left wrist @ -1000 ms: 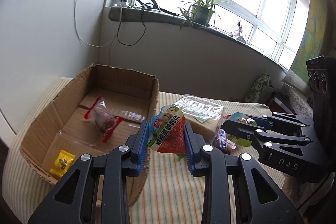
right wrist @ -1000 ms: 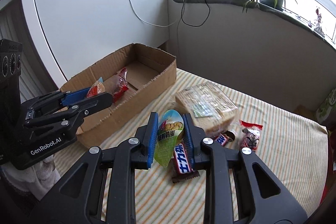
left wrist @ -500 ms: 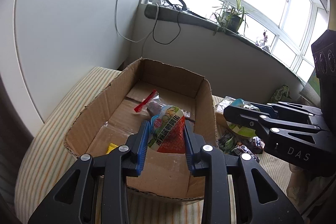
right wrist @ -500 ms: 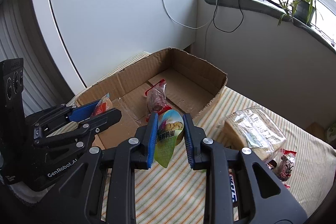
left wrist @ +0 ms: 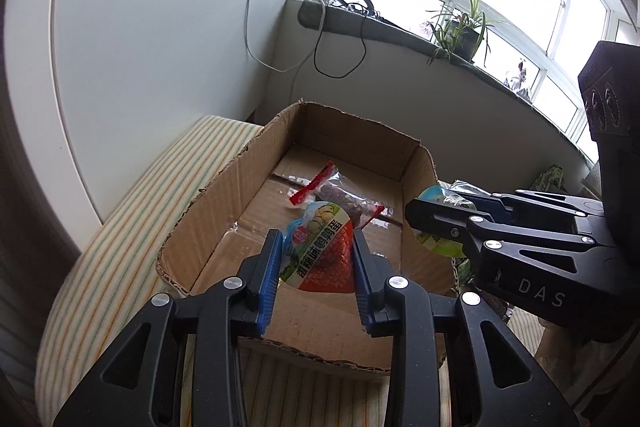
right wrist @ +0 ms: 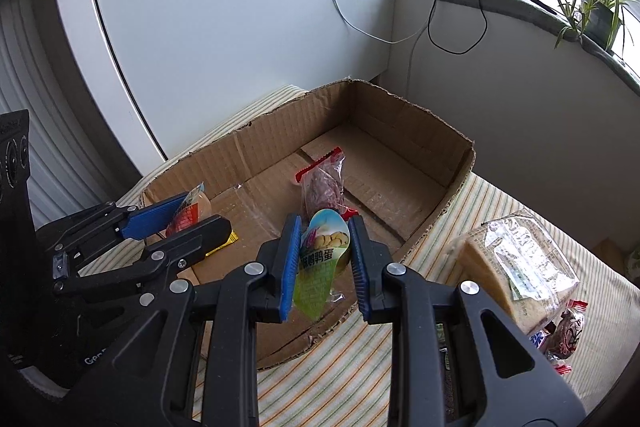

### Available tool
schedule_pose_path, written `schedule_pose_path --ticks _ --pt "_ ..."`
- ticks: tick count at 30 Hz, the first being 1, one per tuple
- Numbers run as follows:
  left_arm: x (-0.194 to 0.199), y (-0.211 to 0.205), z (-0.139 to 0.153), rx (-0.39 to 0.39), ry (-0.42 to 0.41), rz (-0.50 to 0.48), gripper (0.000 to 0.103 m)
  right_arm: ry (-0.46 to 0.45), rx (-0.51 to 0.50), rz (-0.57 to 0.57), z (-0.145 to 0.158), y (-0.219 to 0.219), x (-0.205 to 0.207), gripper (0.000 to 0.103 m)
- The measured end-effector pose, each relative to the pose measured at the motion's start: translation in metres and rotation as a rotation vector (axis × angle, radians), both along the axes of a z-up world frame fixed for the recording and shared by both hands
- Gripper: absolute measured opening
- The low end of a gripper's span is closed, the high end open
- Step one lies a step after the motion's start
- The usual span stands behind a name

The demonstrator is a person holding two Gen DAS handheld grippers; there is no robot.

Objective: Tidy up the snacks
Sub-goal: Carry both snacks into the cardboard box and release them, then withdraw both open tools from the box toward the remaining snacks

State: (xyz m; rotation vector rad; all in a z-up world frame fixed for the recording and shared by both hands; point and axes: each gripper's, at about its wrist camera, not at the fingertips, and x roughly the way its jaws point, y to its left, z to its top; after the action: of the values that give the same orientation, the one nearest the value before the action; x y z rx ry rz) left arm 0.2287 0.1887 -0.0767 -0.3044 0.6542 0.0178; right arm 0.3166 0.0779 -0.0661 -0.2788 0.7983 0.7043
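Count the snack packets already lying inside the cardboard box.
2 lying inside the cardboard box: a red-ended clear packet mid-floor and a yellow packet near the left tool. Others may be hidden behind the tools. Both tools' held pouches are not counted.

The cardboard box is plain brown. Inside it lie a clear packet with red ends and a yellow sachet. Beneath the box, the surface carries cream cloth with thin green and orange stripes. Each hand-held gripper has black arms and blue pads.
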Motion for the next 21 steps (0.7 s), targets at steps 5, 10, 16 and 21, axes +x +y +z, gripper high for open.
schedule_pose_path --ticks 5,10,16,21 --pt "-0.001 0.003 0.001 0.005 0.001 0.022 0.042 -0.025 -0.006 -0.014 0.003 -0.002 0.0 0.044" --pt "-0.001 0.007 0.001 0.003 -0.002 0.04 0.046 -0.037 0.01 -0.036 0.01 -0.009 0.0 0.064" --pt "0.0 0.003 0.002 0.015 -0.003 0.036 0.046 -0.051 0.015 -0.05 0.013 -0.015 -0.001 0.068" --pt "0.0 -0.001 0.005 0.022 -0.009 0.031 0.046 -0.067 0.019 -0.071 0.017 -0.025 -0.001 0.069"
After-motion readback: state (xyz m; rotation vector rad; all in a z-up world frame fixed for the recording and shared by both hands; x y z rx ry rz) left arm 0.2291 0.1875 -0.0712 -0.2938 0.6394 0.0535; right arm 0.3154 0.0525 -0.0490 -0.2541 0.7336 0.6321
